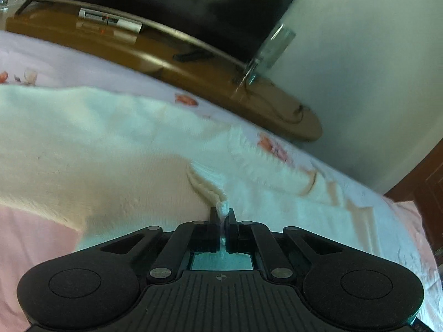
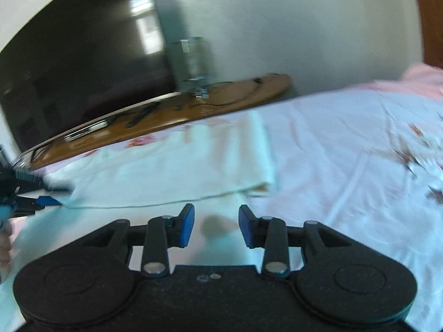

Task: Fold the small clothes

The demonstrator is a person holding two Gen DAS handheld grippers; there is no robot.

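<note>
A small white fleecy garment (image 1: pixel 110 144) lies spread on the bed. My left gripper (image 1: pixel 222 213) is shut on a pinched edge of it, with the cloth bunched between the jaws. In the right wrist view the same white garment (image 2: pixel 177 171) lies flat ahead, folded with a straight near edge. My right gripper (image 2: pixel 216 221) is open and empty, hovering just short of that edge. The left gripper (image 2: pixel 41 197) shows at the far left of the right wrist view, on the garment's corner.
The bed has a pale floral sheet (image 2: pixel 346 144) and a pink cover (image 1: pixel 30 243). Beyond it stands a brown wooden TV bench (image 1: pixel 193 74) with a dark television (image 1: pixel 180 2), a set-top box (image 1: pixel 110 20) and cables. A white wall (image 1: pixel 373 69) is behind.
</note>
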